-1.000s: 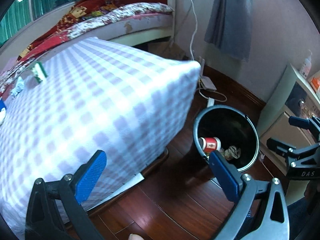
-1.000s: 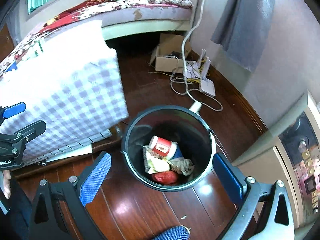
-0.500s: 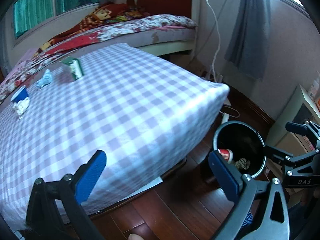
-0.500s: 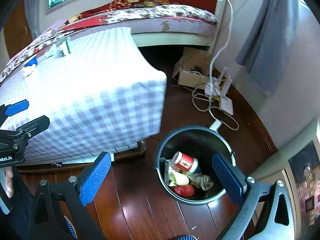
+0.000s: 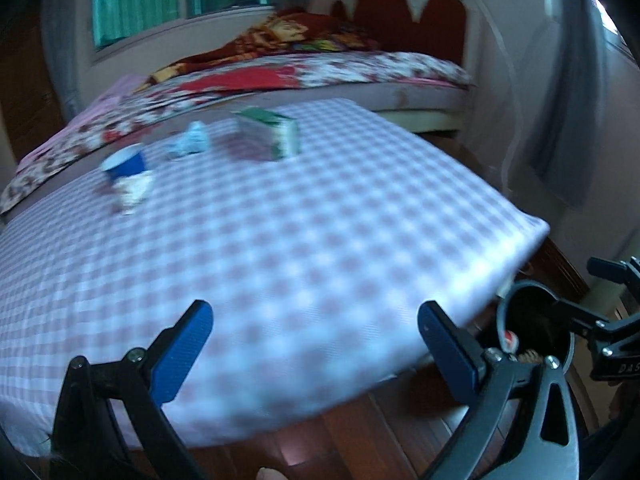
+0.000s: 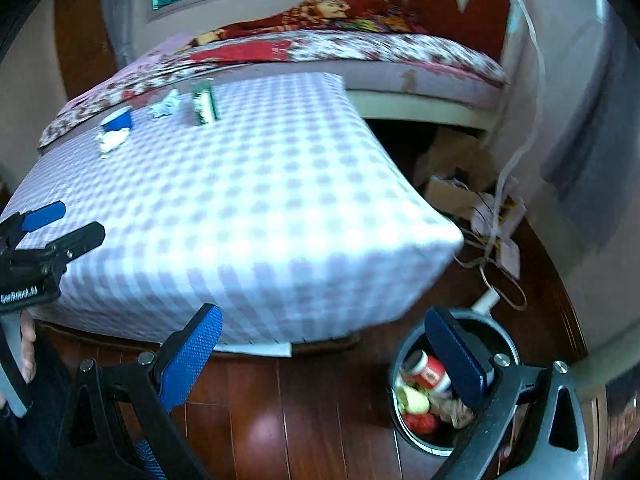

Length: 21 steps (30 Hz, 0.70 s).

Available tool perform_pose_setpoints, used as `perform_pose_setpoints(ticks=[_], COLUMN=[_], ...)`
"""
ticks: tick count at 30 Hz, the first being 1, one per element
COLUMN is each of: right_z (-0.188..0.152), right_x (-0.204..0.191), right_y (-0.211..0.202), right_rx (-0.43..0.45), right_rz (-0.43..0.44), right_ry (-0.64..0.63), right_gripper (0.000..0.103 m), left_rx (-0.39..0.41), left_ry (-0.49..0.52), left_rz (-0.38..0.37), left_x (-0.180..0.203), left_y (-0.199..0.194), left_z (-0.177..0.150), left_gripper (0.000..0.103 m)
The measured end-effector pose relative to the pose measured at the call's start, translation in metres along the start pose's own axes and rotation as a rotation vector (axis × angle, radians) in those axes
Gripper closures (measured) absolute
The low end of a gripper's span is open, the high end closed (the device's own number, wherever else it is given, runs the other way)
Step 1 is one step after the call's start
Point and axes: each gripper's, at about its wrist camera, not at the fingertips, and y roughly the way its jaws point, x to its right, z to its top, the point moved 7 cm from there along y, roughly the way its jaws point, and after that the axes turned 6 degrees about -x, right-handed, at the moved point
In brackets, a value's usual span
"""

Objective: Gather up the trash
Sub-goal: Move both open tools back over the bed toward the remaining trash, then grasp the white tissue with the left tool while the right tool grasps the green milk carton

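Three pieces of trash lie at the far side of the checked tabletop (image 5: pixel 320 240): a green and white carton (image 5: pixel 272 134), a crumpled pale blue tissue (image 5: pixel 190 144) and a blue paper cup (image 5: pixel 126 178) lying with white paper. They also show in the right wrist view: the carton (image 6: pixel 205 103), the tissue (image 6: pixel 166 105) and the cup (image 6: pixel 116 126). A black bin (image 6: pixel 436 392) on the floor holds a red and white can (image 6: pixel 430 372) and other trash. My left gripper (image 5: pixel 316 344) is open and empty over the table's near edge. My right gripper (image 6: pixel 324 356) is open and empty above the floor beside the bin.
A bed with a red floral cover (image 5: pixel 320 68) stands behind the table. A cardboard box (image 6: pixel 452 184), cables and a white router (image 6: pixel 508 248) lie on the wooden floor (image 6: pixel 300 412) at the right. A grey curtain (image 5: pixel 576 120) hangs at the right wall.
Both grippers have risen and tilted up from the bin toward the tabletop. The trash on the table has come into fuller view and the bin has slid to the lower right.
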Motion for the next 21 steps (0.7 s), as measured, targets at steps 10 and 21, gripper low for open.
perform_pose_setpoints(ticks=[10,21], right_z=[0.077,0.186], right_x=[-0.084,-0.152], right_y=[0.039,0.125], right_rx=[-0.011,-0.017], right_rz=[0.119,0.169], right_ry=[-0.120,-0.242], right_gripper=[0.001,0.007], left_rx=[0.015,-0.022], left_ry=[-0.156,-0.268], left_rz=[0.130,0.171], left_x=[-0.123,-0.213], left_y=[0.013,0.084], left_z=[0.026,0.072], left_gripper=[0.001,0.016])
